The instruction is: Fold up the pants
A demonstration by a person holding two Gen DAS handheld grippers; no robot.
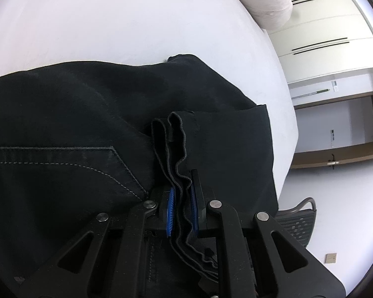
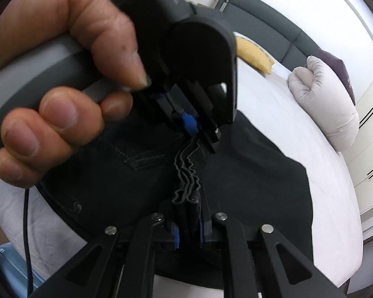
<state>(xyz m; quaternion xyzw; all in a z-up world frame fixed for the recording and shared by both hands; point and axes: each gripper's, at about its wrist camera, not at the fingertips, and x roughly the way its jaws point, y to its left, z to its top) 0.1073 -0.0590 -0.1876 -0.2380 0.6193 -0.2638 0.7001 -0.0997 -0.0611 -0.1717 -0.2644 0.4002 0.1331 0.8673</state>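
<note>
Both grippers — left, right — had fingers clamped on the pants' bunched hems; a hand hid the waist. Pants lay on a white bed — pillow, wardrobe beyond.

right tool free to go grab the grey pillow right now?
Probably not. The right tool is shut on the pants hem, as is the left tool. The grey pillow lies across the bed, well beyond the pants, so it must release first.
</note>
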